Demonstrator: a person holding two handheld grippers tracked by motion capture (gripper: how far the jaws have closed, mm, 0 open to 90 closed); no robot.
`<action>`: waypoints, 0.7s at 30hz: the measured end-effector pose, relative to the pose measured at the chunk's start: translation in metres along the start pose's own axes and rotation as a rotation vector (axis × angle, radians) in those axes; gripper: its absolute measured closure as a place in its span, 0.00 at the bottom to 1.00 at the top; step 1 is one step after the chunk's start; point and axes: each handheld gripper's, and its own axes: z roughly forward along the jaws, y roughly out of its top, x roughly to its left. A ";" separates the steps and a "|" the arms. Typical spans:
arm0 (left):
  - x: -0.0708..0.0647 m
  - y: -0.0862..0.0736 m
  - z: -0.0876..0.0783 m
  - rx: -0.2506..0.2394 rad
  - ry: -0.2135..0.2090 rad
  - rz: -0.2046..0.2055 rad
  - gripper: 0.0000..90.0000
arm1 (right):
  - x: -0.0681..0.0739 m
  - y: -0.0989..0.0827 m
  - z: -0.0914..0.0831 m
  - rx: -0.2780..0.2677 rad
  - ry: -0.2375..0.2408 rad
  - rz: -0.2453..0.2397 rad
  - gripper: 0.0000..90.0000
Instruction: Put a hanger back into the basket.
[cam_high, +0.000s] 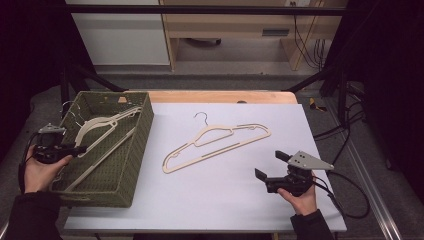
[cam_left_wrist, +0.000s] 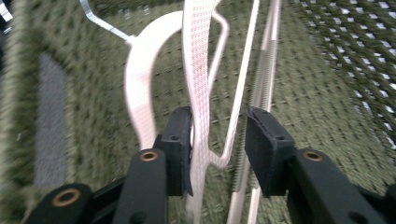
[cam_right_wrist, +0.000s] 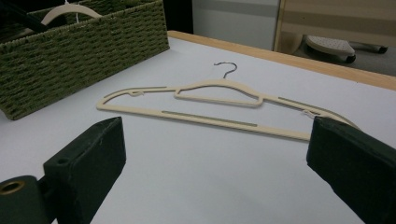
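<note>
Cream plastic hanger lying in woven green basket at left of bench; light, thin, stiff, likely slick. Best taken at flat shoulder strip. Left tool jaws parted, strip between, one pad touching, no clamp. Right tool wide open, empty, short of second hanger. Left view motion-blurred; hook end cut off.

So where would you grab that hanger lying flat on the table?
Probably the hanger's long straight bottom bar, which faces the open right gripper. Come from above with one jaw on each side: it lies flat on the table, and the bar is thin, with free space around it.
</note>
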 end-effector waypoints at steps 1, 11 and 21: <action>0.001 0.000 0.000 0.011 0.009 -0.005 0.66 | 0.000 0.000 0.000 0.000 0.001 -0.002 0.06; 0.004 -0.001 -0.003 0.051 0.046 -0.042 0.54 | 0.000 0.000 0.001 0.002 -0.001 0.005 0.06; -0.023 0.014 -0.042 -0.195 -0.019 -0.021 0.46 | -0.001 0.002 -0.002 -0.011 -0.008 0.014 0.06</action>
